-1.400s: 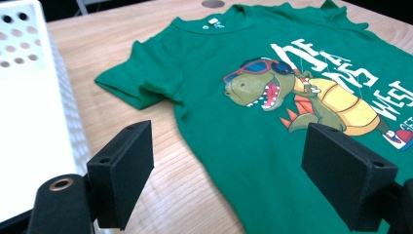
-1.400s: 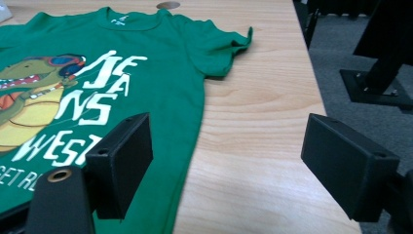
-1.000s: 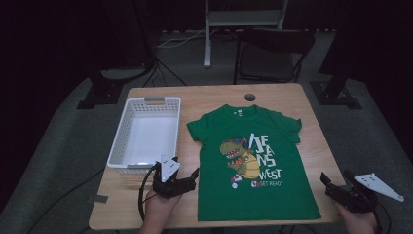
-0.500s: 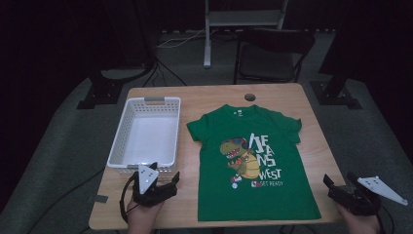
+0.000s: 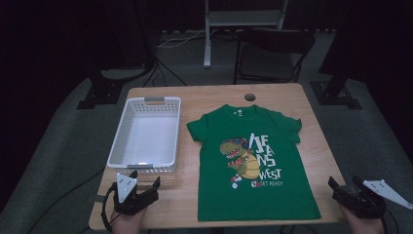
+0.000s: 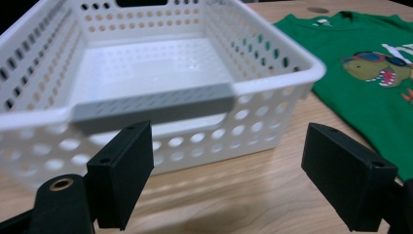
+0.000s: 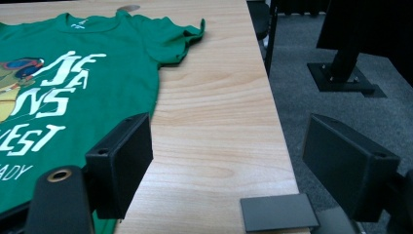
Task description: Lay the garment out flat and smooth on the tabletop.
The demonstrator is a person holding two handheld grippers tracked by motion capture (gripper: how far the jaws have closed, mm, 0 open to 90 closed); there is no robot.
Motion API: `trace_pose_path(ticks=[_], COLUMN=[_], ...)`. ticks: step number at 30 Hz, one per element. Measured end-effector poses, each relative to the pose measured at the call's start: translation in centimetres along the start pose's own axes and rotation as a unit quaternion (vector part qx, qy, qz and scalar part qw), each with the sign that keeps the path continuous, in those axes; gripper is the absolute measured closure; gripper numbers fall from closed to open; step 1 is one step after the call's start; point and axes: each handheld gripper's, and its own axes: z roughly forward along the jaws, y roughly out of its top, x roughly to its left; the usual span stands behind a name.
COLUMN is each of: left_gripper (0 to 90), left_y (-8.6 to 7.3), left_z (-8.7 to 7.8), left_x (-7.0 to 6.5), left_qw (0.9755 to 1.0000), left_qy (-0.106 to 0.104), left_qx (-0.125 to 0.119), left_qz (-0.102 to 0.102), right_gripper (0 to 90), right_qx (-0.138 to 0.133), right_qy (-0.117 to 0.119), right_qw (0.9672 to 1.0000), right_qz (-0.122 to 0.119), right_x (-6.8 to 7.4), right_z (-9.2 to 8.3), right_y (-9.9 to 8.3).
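The green T-shirt (image 5: 253, 161) lies flat, print up, mid-surface, its long axis running from the collar at the far side to the hem at the near edge. Just left stands a white perforated plastic basket (image 5: 146, 134), rectangular. The wooden surface (image 5: 311, 146) is pale. The left gripper (image 5: 141, 187) and right gripper (image 5: 346, 187) are both spread, holding nothing.

Your high view looks forward and down from your side, taking in the whole table (image 5: 311, 126). Your left gripper view sits low at the near left corner, facing the white basket (image 6: 160, 100) close up. Your right gripper view sits low at the near right edge, facing forward along it. All three share the green T-shirt (image 5: 251, 161).
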Motion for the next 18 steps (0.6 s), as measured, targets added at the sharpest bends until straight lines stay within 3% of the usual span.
trace_pose_path(ticks=[18], left_gripper=[20.2], left_y=[-2.9], left_z=[-1.9], left_x=[3.9], left_qw=[0.9976], left_qy=[0.054], left_qx=[0.015], left_qz=[-0.040], right_gripper=[17.9], right_qx=[0.024], right_qy=[-0.013], right_qw=[0.9996], right_qz=[-0.008], right_x=[-0.3], right_z=[0.4], right_y=[-0.7])
